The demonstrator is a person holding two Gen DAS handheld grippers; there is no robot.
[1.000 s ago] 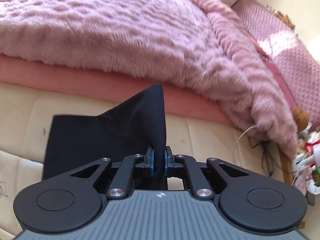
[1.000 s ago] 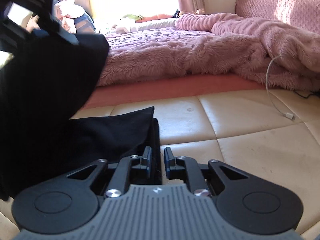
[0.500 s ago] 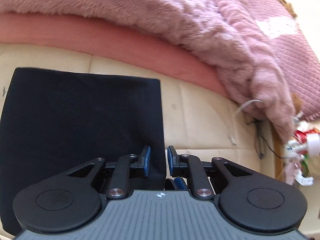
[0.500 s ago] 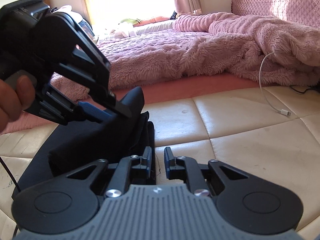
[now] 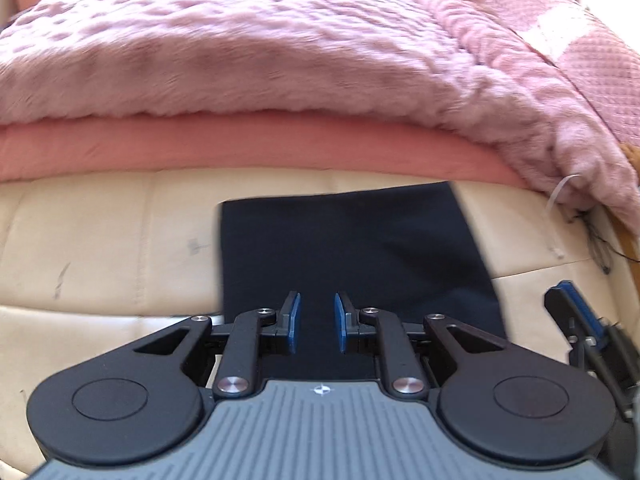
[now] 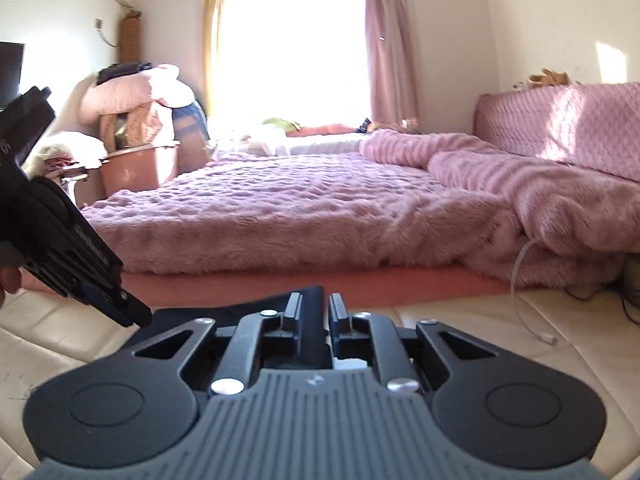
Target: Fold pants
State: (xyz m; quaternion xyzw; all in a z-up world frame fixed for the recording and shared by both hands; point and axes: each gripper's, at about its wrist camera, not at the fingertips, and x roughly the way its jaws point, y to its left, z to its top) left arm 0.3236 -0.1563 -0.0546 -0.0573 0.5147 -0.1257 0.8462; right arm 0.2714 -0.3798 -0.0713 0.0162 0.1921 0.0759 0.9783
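The black pants (image 5: 352, 248) lie folded flat in a rectangle on the cream padded mat (image 5: 100, 240). My left gripper (image 5: 316, 320) hovers over their near part, open, with a small gap between its blue pads and nothing pinched. My right gripper (image 6: 316, 312) is just off the pants' right edge, raised and pointing toward their far right corner (image 6: 248, 306). Its jaws stand a narrow slit apart and hold nothing. It shows at the right edge of the left wrist view (image 5: 568, 308). The left gripper (image 6: 134, 316) shows at the left of the right wrist view, held by a hand (image 6: 6, 280).
A fluffy pink blanket (image 5: 280, 60) on a pink mattress runs along the far side of the mat. A white charging cable (image 6: 520, 280) trails onto the mat at the right, with dark wires near it. Piled bedding and a tub stand at the far left of the room.
My left gripper has let go of the lifted fold, which now lies flat, and has pulled back over the pants. My right gripper has risen and tipped up toward the bed.
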